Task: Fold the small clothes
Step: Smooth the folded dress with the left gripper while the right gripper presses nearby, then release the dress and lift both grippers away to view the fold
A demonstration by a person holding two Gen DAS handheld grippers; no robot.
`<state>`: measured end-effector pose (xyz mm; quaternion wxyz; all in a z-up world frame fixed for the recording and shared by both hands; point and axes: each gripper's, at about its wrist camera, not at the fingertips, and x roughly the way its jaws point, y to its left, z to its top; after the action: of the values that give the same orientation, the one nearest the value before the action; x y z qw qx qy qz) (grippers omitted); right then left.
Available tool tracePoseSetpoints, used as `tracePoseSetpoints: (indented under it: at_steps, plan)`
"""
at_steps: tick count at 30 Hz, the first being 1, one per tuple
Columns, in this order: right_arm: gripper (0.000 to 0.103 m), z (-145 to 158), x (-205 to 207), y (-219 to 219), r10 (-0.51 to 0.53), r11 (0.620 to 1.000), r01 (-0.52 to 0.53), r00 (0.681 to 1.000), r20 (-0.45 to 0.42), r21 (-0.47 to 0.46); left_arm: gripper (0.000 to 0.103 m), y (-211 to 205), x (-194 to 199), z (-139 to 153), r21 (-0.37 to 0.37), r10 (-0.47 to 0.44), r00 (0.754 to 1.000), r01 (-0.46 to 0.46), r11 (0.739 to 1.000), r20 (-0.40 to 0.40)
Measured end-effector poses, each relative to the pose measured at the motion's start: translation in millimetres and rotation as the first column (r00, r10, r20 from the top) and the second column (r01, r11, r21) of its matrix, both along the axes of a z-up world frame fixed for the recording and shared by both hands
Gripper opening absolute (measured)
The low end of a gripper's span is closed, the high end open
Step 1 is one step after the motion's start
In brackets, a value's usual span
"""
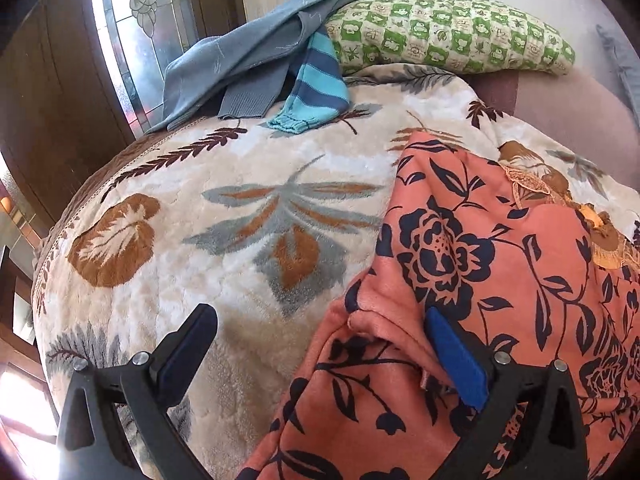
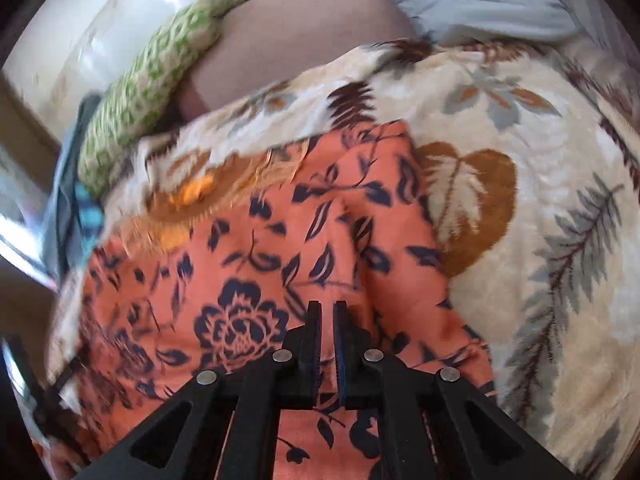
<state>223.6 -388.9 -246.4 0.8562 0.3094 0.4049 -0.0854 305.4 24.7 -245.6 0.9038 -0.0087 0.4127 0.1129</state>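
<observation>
Orange floral garment (image 1: 500, 264) spread on the leaf-print blanket (image 1: 224, 224) — left gripper (image 1: 320, 344) spread wide at its hem, right gripper (image 2: 327, 328) pinched nearly closed, grasp indiscernible. Grey sweater (image 1: 240, 60), striped sock (image 1: 316, 84), green pillow (image 1: 452, 36) line the blanket's far edge.

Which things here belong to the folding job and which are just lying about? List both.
In the job: orange floral garment, left claw open over its edge, right claw pinching it.

Lying about: grey sweater, striped sleeve, green pillow, leaf-print blanket.
</observation>
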Motion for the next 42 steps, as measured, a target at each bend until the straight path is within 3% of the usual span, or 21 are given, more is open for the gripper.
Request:
tracePoseSetpoints:
  at_steps: [1, 2, 3, 4, 5, 9, 11, 13, 14, 15, 16, 22, 25, 28, 29, 32, 39, 42]
  plan:
    - [0.012, 5, 0, -6, -0.01, 1.0, 0.01, 0.999, 0.046, 0.018, 0.103, -3, -1, 2, -0.001, -0.005, 1.0, 0.005, 1.0, 0.011]
    - [0.025, 8, 3, -10, 0.001, 1.0, -0.003, 0.997, 0.076, 0.026, 0.103, -5, 0, 3, -0.001, -0.009, 1.0, 0.009, 1.0, 0.018]
    - [0.052, 7, 9, -11, 0.009, 1.0, -0.012, 0.997, 0.077, 0.029, 0.103, -7, 0, 4, 0.0, -0.01, 1.0, 0.01, 1.0, 0.022]
    - [0.067, 4, 14, -14, -0.002, 0.999, -0.001, 0.998, 0.07, 0.036, 0.103, -9, 1, 3, 0.004, -0.01, 1.0, 0.01, 1.0, 0.02]
    - [0.075, 1, 20, -16, -0.014, 0.999, 0.012, 0.998, 0.067, 0.04, 0.103, -11, 2, 2, 0.01, -0.012, 1.0, 0.012, 1.0, 0.014]
    - [0.074, -10, 53, -15, 0.015, 0.997, -0.02, 0.998, 0.069, 0.071, 0.103, -14, 7, -3, 0.033, -0.01, 1.0, 0.011, 0.999, -0.004]
    - [0.067, -21, 69, -6, 0.072, 0.996, -0.073, 0.997, 0.016, 0.057, 0.103, -15, 7, -4, 0.039, -0.011, 1.0, 0.011, 0.999, -0.003]
    - [0.038, -33, 79, 3, 0.099, 0.995, -0.099, 0.993, -0.058, 0.006, 0.103, -16, 8, -5, 0.044, -0.013, 1.0, 0.013, 0.999, -0.004]
    - [0.032, -33, 81, 6, 0.096, 0.995, -0.098, 0.993, -0.068, -0.034, 0.103, -16, 8, -5, 0.046, -0.014, 1.0, 0.014, 0.999, -0.005]
    - [0.017, -31, 81, 8, 0.101, 0.993, -0.105, 0.993, -0.067, -0.054, 0.103, -16, 8, -5, 0.046, -0.014, 1.0, 0.014, 0.999, -0.006]
    - [0.011, -26, 80, 9, 0.105, 0.993, -0.109, 0.993, -0.057, -0.055, 0.103, -17, 8, -5, 0.045, -0.013, 1.0, 0.013, 0.999, -0.006]
    - [0.01, 30, 59, 9, 0.024, 0.979, 0.002, 0.992, 0.125, -0.203, 0.103, -18, 6, -6, 0.052, -0.022, 1.0, 0.022, 0.998, -0.004]
    - [0.01, 14, 65, -6, -0.043, 0.969, 0.048, 0.999, 0.025, -0.244, 0.103, -23, 7, -8, 0.069, -0.047, 0.999, 0.048, 0.996, -0.016]
    - [0.011, -23, 71, -22, -0.088, 0.986, 0.063, 0.984, -0.155, -0.157, 0.103, -25, 7, -8, 0.083, -0.05, 0.999, 0.052, 0.995, -0.018]
    - [0.011, -24, 71, -22, -0.094, 0.986, 0.071, 0.984, -0.151, -0.154, 0.103, -25, 7, -9, 0.082, -0.05, 0.999, 0.051, 0.995, -0.02]
    - [0.014, -5, 66, -17, -0.089, 0.981, 0.067, 0.989, -0.114, -0.183, 0.103, -23, 6, -7, 0.071, -0.049, 0.999, 0.05, 0.996, -0.019]
    - [0.018, 43, 34, -24, -0.159, 0.956, 0.176, 0.983, 0.09, -0.235, 0.103, -19, 7, -7, 0.07, -0.031, 0.999, 0.032, 0.997, -0.016]
    - [0.018, 42, 40, -22, -0.051, 0.988, 0.065, 0.993, 0.106, -0.14, 0.103, -20, 7, -6, 0.076, -0.03, 0.999, 0.031, 0.997, -0.012]
